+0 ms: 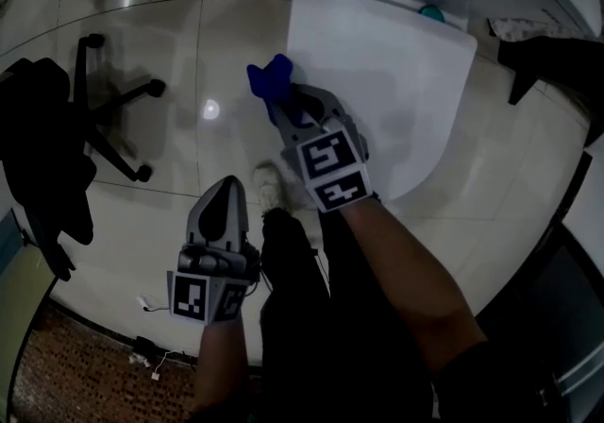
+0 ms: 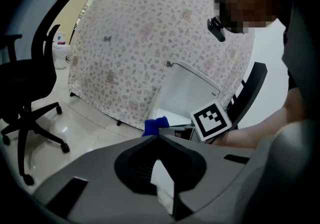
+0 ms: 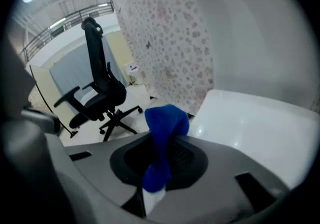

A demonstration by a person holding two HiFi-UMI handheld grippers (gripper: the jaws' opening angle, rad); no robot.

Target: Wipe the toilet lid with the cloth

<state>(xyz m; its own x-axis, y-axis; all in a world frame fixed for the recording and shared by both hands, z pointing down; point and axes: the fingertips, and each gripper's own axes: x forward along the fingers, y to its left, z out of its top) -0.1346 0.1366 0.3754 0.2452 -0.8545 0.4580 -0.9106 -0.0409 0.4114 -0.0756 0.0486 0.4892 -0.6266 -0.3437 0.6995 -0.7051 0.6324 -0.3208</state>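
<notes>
The white toilet lid (image 1: 396, 81) lies closed at the upper right of the head view, glossy and bare. My right gripper (image 1: 288, 108) is shut on a blue cloth (image 1: 272, 81) at the lid's left edge, the bunched cloth sticking out past the jaw tips. In the right gripper view the cloth (image 3: 162, 138) runs between the jaws, with the lid (image 3: 260, 128) just to the right and the tank (image 3: 250, 33) behind. My left gripper (image 1: 225, 199) hangs shut over the floor, lower left, holding nothing. From the left gripper view, the left gripper (image 2: 159, 135) faces the cloth (image 2: 156, 126).
A black office chair (image 1: 85, 119) stands on the shiny tiled floor at the left. A floral fabric cover (image 2: 150, 43) rises behind the toilet. The person's dark trouser legs and a shoe (image 1: 269, 187) are below the grippers. Cables (image 1: 151, 355) lie near the lower left.
</notes>
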